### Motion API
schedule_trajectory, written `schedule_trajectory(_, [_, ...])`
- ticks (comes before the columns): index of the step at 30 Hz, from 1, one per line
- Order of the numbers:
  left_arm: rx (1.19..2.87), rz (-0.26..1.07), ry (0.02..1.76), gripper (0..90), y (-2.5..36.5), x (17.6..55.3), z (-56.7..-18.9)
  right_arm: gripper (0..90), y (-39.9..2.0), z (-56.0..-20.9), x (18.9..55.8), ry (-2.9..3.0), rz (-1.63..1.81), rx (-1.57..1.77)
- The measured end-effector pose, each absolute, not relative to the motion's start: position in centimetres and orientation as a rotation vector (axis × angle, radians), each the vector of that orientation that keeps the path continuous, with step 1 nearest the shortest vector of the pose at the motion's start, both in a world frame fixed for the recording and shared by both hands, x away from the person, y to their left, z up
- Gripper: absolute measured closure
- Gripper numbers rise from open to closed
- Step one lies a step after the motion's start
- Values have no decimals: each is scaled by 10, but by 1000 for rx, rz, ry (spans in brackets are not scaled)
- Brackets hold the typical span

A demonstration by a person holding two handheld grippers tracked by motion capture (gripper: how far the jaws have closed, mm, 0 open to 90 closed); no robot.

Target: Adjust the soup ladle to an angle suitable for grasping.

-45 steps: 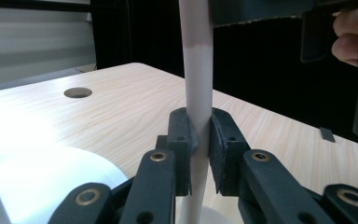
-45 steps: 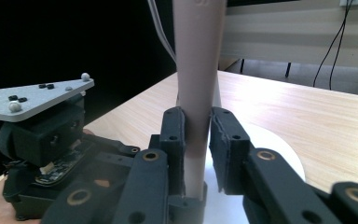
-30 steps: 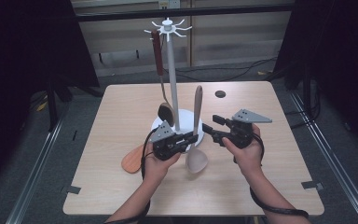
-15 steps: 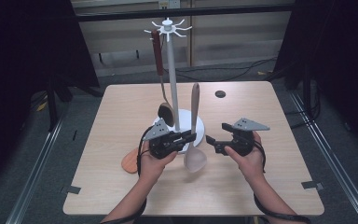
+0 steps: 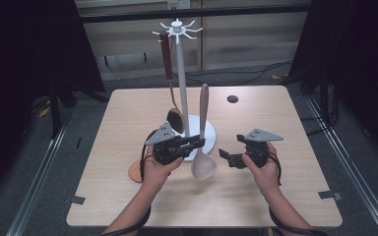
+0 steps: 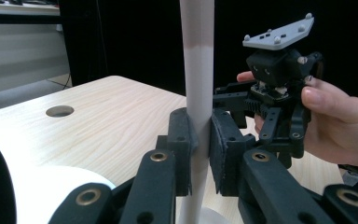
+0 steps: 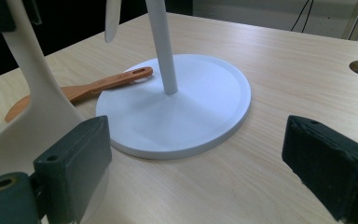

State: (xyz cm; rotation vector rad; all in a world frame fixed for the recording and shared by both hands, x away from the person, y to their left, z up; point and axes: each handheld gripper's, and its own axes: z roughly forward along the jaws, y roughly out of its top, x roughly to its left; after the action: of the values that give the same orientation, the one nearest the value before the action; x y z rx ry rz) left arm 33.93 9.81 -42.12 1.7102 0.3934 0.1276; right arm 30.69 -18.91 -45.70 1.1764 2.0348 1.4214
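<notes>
We see a wooden bench (image 5: 285, 128) with a white utensil stand (image 5: 180, 88) mid-bench, brown-handled spoon (image 5: 170, 83) hanging on its left side. Left tongs (image 5: 197, 143) clamped on the handle of a beige ladle (image 5: 203, 147), held upright just near of the stand base. Right tongs (image 5: 225, 154) gaping, holding nothing, right of the ladle. Orange spatula (image 7: 81, 91) flat on the bench, left of the base.
</notes>
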Motion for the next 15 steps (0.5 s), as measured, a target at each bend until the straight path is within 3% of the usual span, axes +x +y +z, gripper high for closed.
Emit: schedule_trajectory(15, [1662,102,365,799,110,348,-400,83,-189,-458,307,2038,1427,1178])
